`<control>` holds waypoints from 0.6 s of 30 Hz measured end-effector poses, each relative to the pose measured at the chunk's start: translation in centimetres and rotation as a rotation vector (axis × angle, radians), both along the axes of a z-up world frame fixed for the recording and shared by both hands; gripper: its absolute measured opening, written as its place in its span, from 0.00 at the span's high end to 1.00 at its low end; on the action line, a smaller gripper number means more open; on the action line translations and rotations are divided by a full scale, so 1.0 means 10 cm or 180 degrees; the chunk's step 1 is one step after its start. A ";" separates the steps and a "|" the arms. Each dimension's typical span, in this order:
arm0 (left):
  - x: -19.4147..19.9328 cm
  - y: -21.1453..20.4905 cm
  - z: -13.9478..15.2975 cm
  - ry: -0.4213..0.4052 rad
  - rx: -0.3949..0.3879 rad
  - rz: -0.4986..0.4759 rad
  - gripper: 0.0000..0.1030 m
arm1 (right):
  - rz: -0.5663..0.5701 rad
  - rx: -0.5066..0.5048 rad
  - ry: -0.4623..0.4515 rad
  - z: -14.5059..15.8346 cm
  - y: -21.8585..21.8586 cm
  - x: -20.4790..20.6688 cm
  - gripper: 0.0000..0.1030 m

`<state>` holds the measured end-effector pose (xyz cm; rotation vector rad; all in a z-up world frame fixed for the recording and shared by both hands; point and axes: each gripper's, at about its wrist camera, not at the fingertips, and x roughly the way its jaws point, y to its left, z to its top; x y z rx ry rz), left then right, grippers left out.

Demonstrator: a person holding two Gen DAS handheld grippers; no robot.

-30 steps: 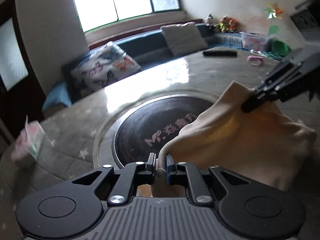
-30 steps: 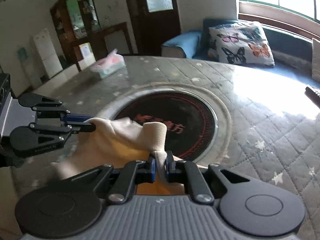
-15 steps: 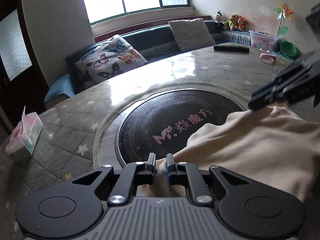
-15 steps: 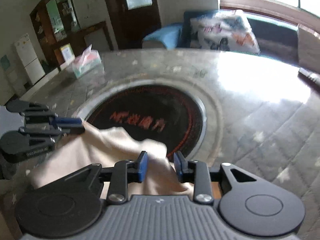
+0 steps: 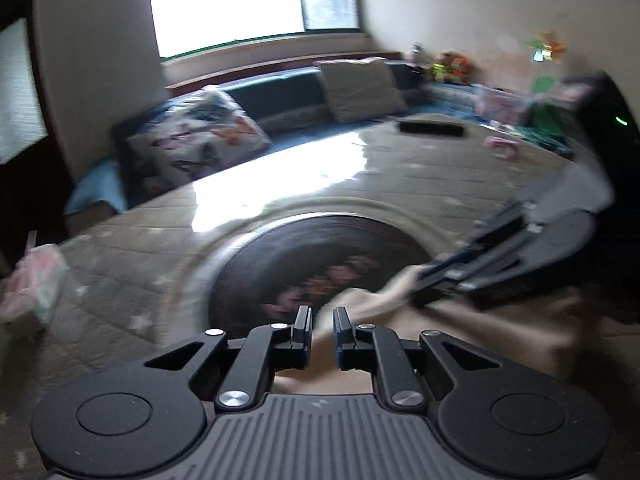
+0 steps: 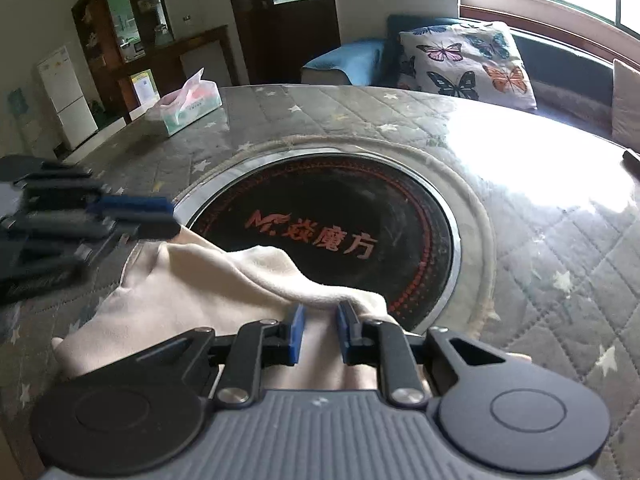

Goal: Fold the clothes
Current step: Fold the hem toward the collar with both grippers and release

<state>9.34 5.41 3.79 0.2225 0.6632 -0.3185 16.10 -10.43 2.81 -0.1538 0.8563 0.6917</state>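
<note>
Table [image 6: 560,264]: round, grey quilted star cover, black inset disc [image 6: 340,236] at centre.
Cloth [image 6: 192,292]: beige, lying on table.
Left claw [image 5: 321,330]: released.
Right claw [image 6: 320,332]: released over cloth.
Room: butterfly cushion [image 6: 468,64], tissue box [image 6: 186,108].

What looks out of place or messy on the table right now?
The cream garment lies rumpled, its far edge bunched over the rim of the black round panel in the table. Nothing looks spilled or damaged.
</note>
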 end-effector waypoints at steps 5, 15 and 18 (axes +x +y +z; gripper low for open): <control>0.20 -0.16 -0.18 0.0209 -0.0014 -0.0004 0.89 | -0.0053 0.0065 -0.0026 0.05 -0.08 -0.03 0.83; 0.33 -0.19 -0.32 0.0297 0.0037 0.0049 0.89 | -0.0093 0.0027 -0.0030 0.04 -0.20 -0.05 0.83; 0.33 -0.20 -0.32 0.0300 0.0032 0.0060 0.89 | -0.0098 0.0027 -0.0052 0.07 -0.25 -0.09 0.85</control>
